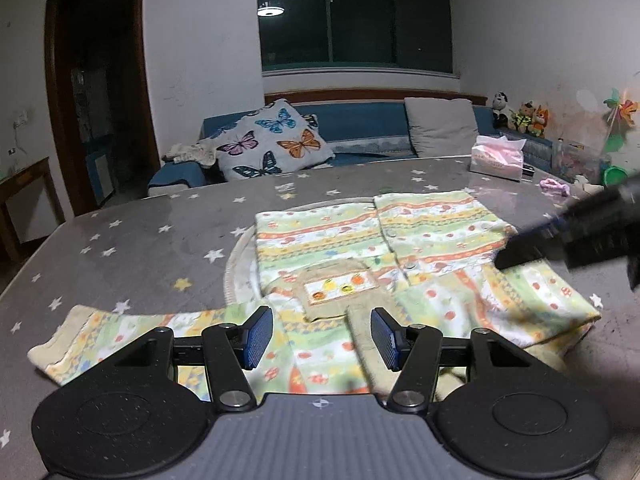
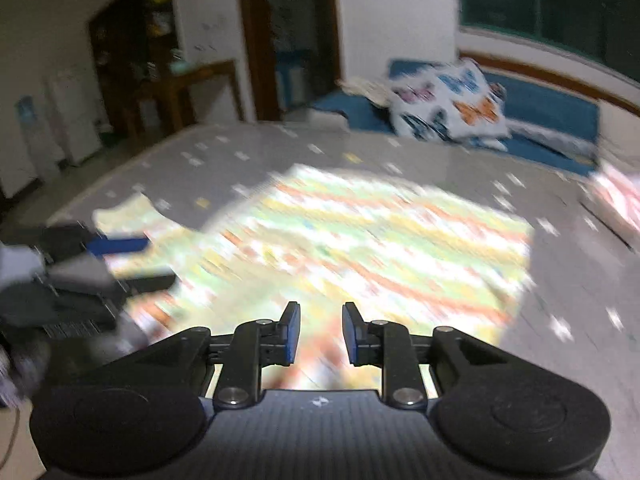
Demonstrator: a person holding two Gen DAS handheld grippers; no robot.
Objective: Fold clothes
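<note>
The left claw [image 1: 322,338] is spread wide with nothing pinched; it hangs just over the near edge of the little shirt [image 1: 360,264]; the right claw [image 2: 320,334] is a bit apart and holds nothing too, low over the same shirt; the shirt lies flat on the starry counter [image 1: 140,240], one sleeve [image 1: 108,336] sticking out to the side; I think a fold is about to start; next, each claw should pinch an edge and lift it over.

The garment [image 1: 360,264] lies on the table [image 1: 140,240], tissue box [image 1: 498,158] behind it, sofa [image 1: 360,120] beyond.
</note>
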